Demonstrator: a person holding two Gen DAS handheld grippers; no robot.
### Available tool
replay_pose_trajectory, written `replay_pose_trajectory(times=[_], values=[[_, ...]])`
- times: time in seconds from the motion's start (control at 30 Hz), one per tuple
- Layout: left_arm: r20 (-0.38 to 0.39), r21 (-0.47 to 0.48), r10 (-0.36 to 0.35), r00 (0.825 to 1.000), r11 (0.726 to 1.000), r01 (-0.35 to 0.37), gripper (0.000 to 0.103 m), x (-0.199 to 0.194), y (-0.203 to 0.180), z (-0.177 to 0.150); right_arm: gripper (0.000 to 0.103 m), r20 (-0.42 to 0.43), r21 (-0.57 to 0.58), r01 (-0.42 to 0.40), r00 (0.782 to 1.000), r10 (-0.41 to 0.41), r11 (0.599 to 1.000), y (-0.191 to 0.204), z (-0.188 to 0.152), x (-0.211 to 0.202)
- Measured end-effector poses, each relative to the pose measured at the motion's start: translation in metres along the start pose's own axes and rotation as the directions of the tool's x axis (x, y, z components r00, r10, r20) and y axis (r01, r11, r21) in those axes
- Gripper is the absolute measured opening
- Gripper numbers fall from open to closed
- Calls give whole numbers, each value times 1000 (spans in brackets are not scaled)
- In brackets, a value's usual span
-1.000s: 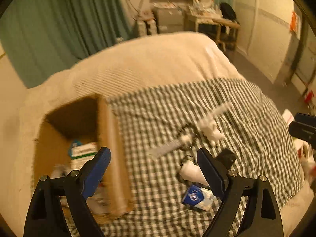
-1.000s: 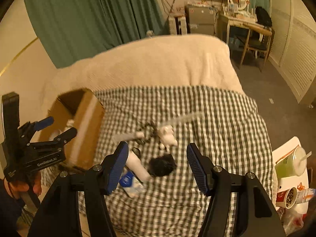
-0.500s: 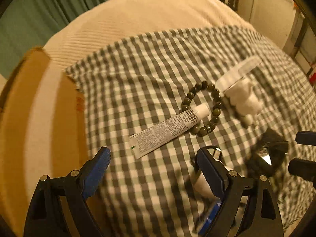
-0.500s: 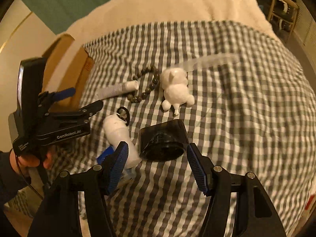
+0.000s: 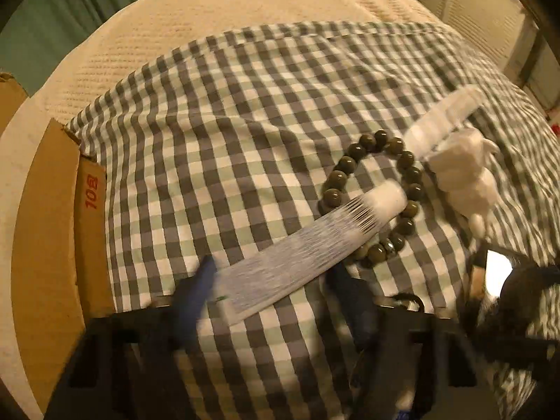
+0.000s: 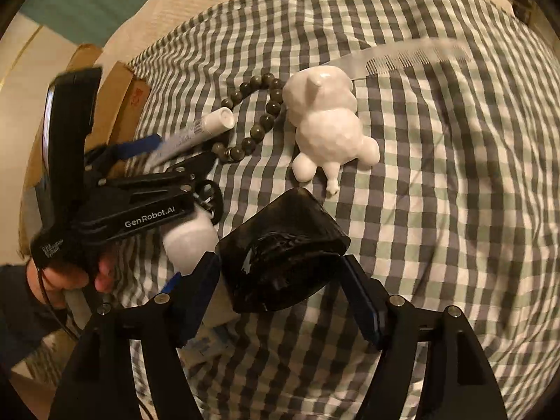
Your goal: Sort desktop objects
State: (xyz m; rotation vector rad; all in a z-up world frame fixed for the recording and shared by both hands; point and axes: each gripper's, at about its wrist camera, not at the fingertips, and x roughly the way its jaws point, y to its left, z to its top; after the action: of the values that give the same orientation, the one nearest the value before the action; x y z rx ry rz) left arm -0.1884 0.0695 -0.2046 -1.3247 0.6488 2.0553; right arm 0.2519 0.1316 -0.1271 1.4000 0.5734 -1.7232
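A white tube (image 5: pixel 308 245) lies across a dark bead bracelet (image 5: pixel 378 203) on the checked cloth. My left gripper (image 5: pixel 273 280) points down over the tube's flat end; its blurred jaws are closing, with that end between them and a small gap on each side. In the right wrist view the left gripper (image 6: pixel 178 150) straddles the tube (image 6: pixel 199 129). My right gripper (image 6: pixel 281 290) stands over a glossy black case (image 6: pixel 283 255); its jaws are opening, with the case between them. A white figurine (image 6: pixel 325 119) lies just beyond the case.
An open cardboard box (image 5: pixel 52 245) borders the cloth on the left. A clear comb (image 6: pixel 413 56) lies behind the figurine. A white bottle (image 6: pixel 190 241) rests left of the black case. A hand (image 6: pixel 70 273) holds the left gripper's handle.
Both grippers have dropped close to the cloth. The left jaws have narrowed around the tube's flat end. The right jaws now flank the black case and stand a little wider.
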Motion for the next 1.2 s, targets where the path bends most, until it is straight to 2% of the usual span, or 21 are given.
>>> replay_pose_trajectory(times=[0.07, 0.13, 0.37, 0.63, 0.8, 0.93, 1.03, 1.2], values=[[1, 16, -8, 1000, 1000, 8, 13, -6, -3, -2, 69, 9, 5, 3, 1000, -3, 1000, 0, 2, -2], [-5, 19, -11, 1000, 1000, 11, 6, -12, -5, -4, 67, 37, 3, 28, 999, -28, 1000, 2, 2, -8], [4, -8, -56, 998, 998, 56, 4, -45, -6, -16, 64, 72, 12, 45, 996, -46, 999, 11, -8, -41], [92, -25, -77, 993, 997, 79, 4, -108, 1, -10, 64, 119, -20, 115, 986, -112, 993, 26, -32, -87], [138, -18, -83, 987, 996, 86, 4, -151, 12, -11, 64, 201, -53, 172, 967, -158, 984, 53, -36, -135], [173, -30, -62, 983, 997, 68, 3, -186, 25, -16, 64, 283, -79, 196, 945, -167, 977, 81, -41, -182], [226, -50, -59, 972, 996, 72, 3, -220, 36, -17, 64, 323, -86, 194, 933, -156, 977, 99, -49, -213], [359, -109, -67, 931, 988, 114, 3, -284, 61, -14, 64, 379, -129, 189, 917, -128, 973, 144, -55, -246]])
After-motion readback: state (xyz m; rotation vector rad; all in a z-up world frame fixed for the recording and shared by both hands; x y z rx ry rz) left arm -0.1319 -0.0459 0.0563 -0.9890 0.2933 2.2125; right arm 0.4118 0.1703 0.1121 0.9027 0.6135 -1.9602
